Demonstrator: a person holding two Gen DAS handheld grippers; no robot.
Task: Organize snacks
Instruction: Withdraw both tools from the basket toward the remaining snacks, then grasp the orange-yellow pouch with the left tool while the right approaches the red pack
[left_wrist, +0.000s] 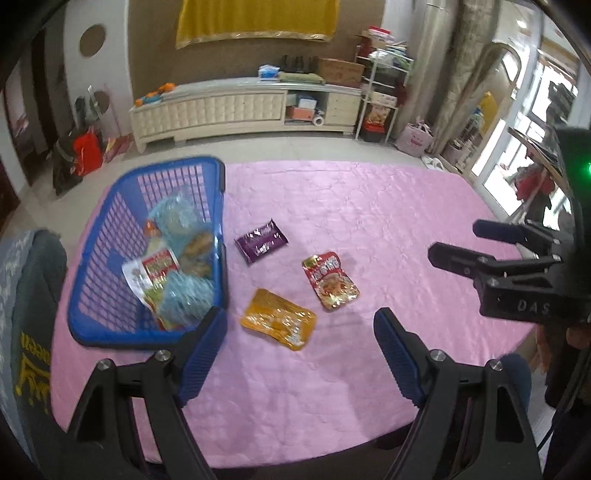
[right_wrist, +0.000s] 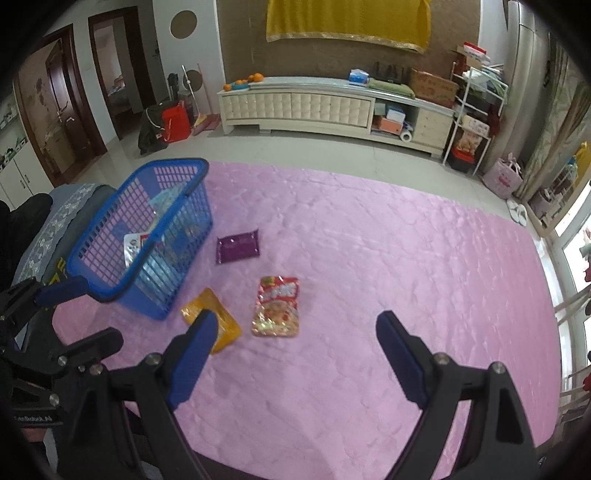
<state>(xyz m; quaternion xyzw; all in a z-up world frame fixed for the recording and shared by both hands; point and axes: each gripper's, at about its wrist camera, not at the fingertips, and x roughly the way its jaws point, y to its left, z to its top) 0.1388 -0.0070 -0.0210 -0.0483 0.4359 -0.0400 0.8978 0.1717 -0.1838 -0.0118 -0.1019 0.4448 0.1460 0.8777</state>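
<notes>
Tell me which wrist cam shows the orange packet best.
Left wrist: the orange packet lies fully visible on the pink cloth, between the fingers of the open left gripper. Right wrist: a finger of the right gripper covers part of it.

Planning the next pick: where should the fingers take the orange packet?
Grip the orange packet by its near edge, coming from above on the side away from the basket. It lies flat on the pink cloth, so only a thin edge offers a pinch.

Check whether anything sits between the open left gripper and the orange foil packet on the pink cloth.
Nothing visible does. The orange foil packet lies bare ahead of the left gripper, beside the blue plastic basket.
</notes>
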